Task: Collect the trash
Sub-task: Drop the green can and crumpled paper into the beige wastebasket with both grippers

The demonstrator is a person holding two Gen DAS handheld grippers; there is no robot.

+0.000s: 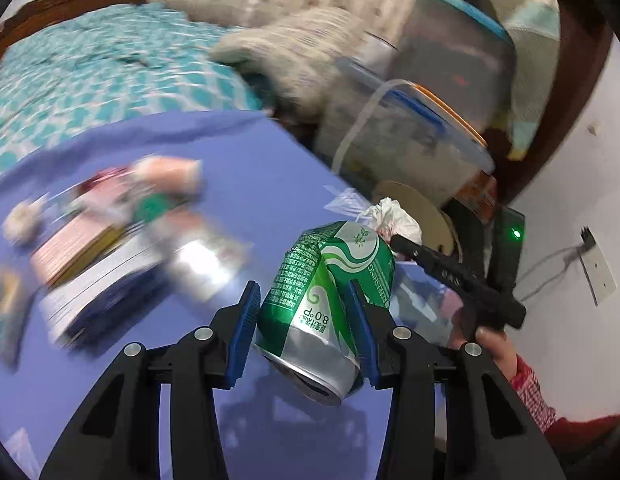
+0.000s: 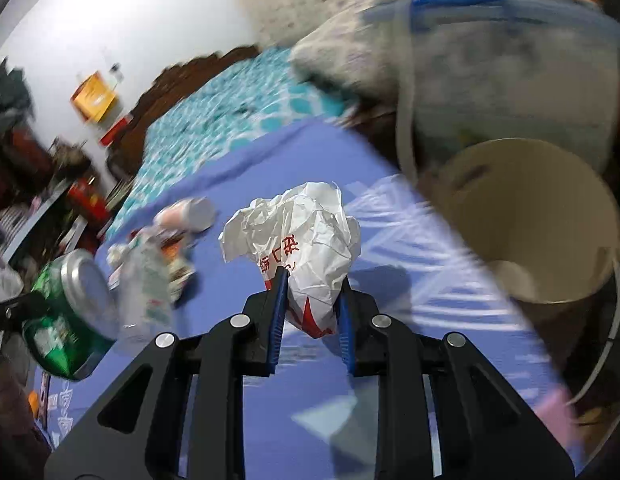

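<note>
My left gripper [image 1: 303,294] is shut on a crushed green drink can [image 1: 326,292], held above the purple table cloth [image 1: 249,168]. The same green can [image 2: 69,312] shows at the left edge of the right wrist view. My right gripper [image 2: 312,280] is shut on a crumpled white wrapper with red print [image 2: 301,240], also lifted off the table. In the left wrist view that white wrapper [image 1: 390,216] and the right gripper's black finger [image 1: 450,272] sit just beyond the can. A cream bucket [image 2: 526,220] stands open at the table's right edge.
Blurred litter lies on the cloth: a small pale bottle [image 2: 185,214], a clear plastic bottle [image 2: 145,284], packets and a box [image 1: 93,240]. Stacked lidded plastic tubs [image 1: 422,132] stand beyond the table. A bed with a teal patterned cover [image 1: 109,68] lies behind.
</note>
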